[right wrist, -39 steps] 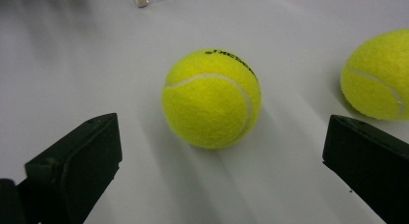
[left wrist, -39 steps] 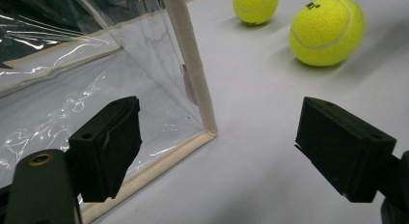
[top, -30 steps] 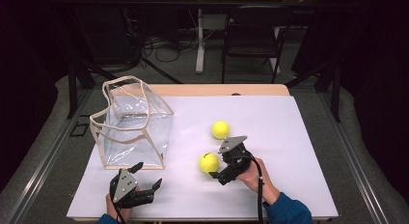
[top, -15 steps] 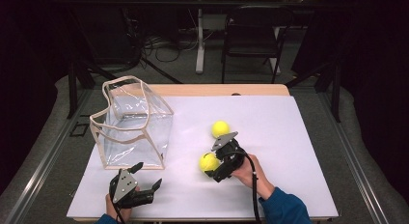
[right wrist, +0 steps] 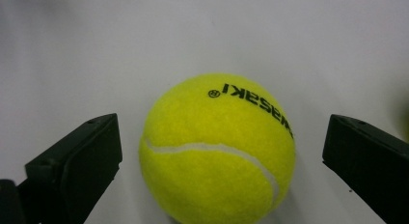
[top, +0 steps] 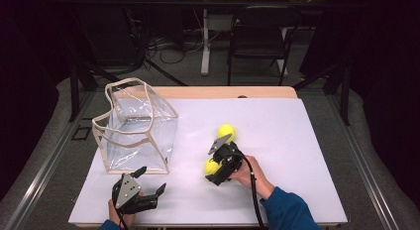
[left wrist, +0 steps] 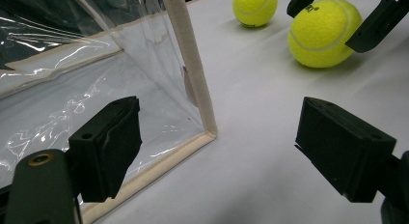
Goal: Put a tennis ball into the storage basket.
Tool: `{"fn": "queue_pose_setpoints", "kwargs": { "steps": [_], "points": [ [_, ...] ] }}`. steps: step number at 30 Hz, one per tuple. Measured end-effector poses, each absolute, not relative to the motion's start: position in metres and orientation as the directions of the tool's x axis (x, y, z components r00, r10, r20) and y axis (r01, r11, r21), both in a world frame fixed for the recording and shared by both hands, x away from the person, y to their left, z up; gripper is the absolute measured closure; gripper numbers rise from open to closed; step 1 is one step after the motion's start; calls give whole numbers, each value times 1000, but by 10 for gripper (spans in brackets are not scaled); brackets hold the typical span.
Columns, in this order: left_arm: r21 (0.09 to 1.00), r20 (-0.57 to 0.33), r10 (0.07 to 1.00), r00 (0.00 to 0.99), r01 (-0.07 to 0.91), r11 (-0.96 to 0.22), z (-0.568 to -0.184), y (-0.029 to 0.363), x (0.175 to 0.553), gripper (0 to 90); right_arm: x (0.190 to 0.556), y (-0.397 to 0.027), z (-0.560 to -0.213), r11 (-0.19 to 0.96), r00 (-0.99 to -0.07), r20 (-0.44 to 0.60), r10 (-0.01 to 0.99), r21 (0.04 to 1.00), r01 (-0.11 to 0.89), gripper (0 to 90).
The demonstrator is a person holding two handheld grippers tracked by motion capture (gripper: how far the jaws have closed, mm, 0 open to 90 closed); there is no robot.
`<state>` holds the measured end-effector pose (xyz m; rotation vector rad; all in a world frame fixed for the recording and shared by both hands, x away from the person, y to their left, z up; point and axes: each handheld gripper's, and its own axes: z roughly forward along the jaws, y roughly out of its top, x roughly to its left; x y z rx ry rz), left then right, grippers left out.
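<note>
The right gripper (right wrist: 217, 151) angles down over the near tennis ball (right wrist: 217, 149), jaws wide either side, seemingly not touching; its print runs diagonally. The left gripper (top: 148, 183) lies wide open just before the clear bag (top: 136, 126).

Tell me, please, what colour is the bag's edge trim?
Beige trim on the clear bag; the left gripper view shows it best.

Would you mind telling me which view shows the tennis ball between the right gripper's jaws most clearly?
The right gripper view: the near tennis ball sits large between the open jaws, untouched, its seam and black lettering legible. The left gripper view shows it smaller, framed by the right gripper's jaws. In the high view the right gripper partly covers it.
</note>
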<state>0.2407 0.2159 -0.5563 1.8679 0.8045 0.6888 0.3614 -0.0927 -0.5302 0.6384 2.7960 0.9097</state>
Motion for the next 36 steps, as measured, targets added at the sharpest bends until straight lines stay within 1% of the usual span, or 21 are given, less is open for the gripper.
{"fn": "queue_pose_setpoints", "kwargs": {
  "steps": [4, 5, 6, 9, 11, 14, 15, 16, 24, 36],
  "points": [
    [914, 119, 774, 622, 236, -330, -556, 216, 241, 160, 364, -92, -533, 732, -898, 11, 439, 576, 364, 23],
    [914, 118, 773, 623, 236, -330, -556, 216, 241, 160, 364, -92, -535, 726, -895, 23, 446, 575, 377, 68],
    [914, 118, 773, 623, 236, -330, -556, 216, 241, 160, 364, -92, -535, 726, -895, 23, 446, 575, 377, 68],
    [914, 118, 773, 623, 236, -329, -556, 216, 240, 160, 365, -92, -536, 728, -890, 27, 455, 564, 389, 141],
    [914, 119, 773, 623, 235, -331, -556, 216, 240, 160, 365, -92, -537, 728, -891, 34, 453, 563, 392, 155],
    [914, 119, 773, 623, 236, -331, -556, 216, 240, 160, 365, -93, -537, 721, -892, 60, 449, 566, 401, 218],
    [914, 119, 773, 623, 236, -331, -556, 216, 240, 160, 365, -93, -537, 721, -892, 60, 449, 566, 401, 218],
    [914, 119, 773, 623, 236, -331, -556, 216, 240, 160, 364, -92, -538, 718, -895, 71, 440, 570, 399, 247],
    [915, 116, 773, 624, 235, -327, -556, 216, 241, 160, 363, -90, -534, 729, -898, 55, 437, 563, 390, 257],
    [916, 116, 773, 624, 234, -326, -556, 216, 240, 160, 367, -90, -512, 749, -898, 14, 440, 546, 375, 259]
  ]
}}
